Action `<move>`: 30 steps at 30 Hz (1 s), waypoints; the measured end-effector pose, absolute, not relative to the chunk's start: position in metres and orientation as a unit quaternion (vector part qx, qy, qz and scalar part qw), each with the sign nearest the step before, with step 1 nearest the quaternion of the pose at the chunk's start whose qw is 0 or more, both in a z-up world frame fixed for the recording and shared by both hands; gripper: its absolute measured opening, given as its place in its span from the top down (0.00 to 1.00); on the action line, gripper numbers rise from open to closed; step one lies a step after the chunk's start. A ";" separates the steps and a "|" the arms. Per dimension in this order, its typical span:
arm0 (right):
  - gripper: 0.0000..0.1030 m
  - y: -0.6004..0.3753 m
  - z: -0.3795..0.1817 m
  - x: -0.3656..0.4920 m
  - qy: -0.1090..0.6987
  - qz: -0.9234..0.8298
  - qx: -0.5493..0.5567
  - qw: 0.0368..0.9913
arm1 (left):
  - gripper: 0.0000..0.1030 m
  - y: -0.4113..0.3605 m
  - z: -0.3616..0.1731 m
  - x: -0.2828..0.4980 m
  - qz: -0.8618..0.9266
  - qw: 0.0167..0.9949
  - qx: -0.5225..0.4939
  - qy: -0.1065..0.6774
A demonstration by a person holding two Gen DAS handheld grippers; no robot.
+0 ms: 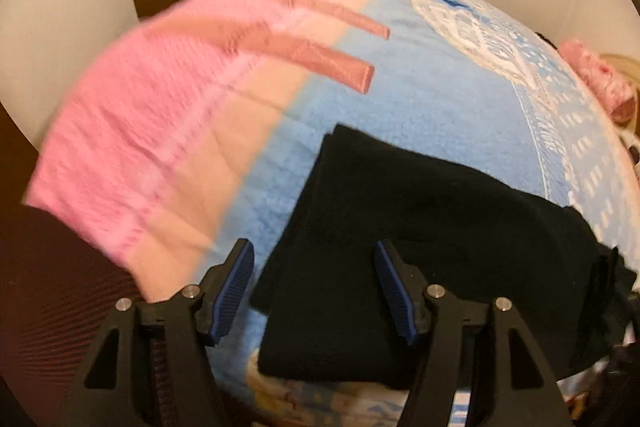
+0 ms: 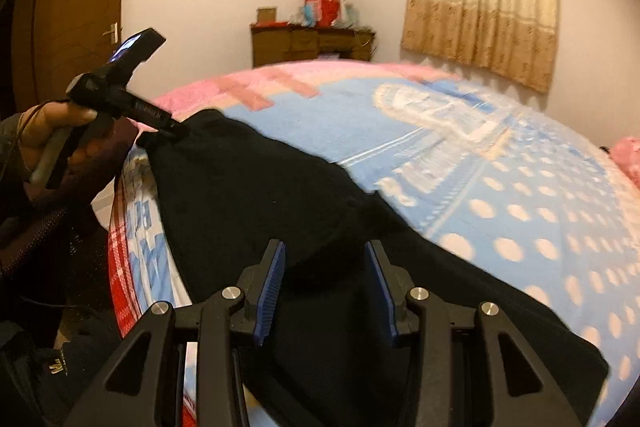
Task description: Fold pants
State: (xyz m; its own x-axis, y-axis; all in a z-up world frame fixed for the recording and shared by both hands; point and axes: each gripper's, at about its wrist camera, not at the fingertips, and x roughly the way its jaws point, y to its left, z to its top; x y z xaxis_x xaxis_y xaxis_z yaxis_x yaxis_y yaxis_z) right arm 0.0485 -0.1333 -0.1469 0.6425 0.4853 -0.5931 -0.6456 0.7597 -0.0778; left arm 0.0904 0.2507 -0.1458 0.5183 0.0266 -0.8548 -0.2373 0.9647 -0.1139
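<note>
The left gripper (image 1: 314,291) is tilting steeply down over the near edge of the black soft fabric pants (image 1: 420,247), its blue-padded jaws standing wide and gripping nothing, while in the right wrist view the person's left hand (image 2: 48,135) is holding it by its handle beside the garment's far corner. The right gripper (image 2: 325,291) is angling down above the same pants, its jaws standing partly apart with dark cloth beneath them and nothing pinched. The pants are lying folded on the blue, pink and white fleece blanket (image 1: 420,99) covering the bed.
</note>
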 end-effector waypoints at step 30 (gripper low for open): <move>0.44 -0.121 -0.173 0.062 0.296 0.310 -0.161 0.889 | 0.52 0.238 -0.151 0.116 0.014 0.865 -0.106 0.490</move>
State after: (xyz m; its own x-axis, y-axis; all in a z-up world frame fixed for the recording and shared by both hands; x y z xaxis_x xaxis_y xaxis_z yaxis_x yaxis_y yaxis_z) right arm 0.0623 -0.1214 -0.1729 0.6324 0.4564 -0.6260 -0.6468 0.7558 -0.1024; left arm 0.1160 0.2383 -0.1509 0.5186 -0.0798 -0.8513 -0.1278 0.9772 -0.1695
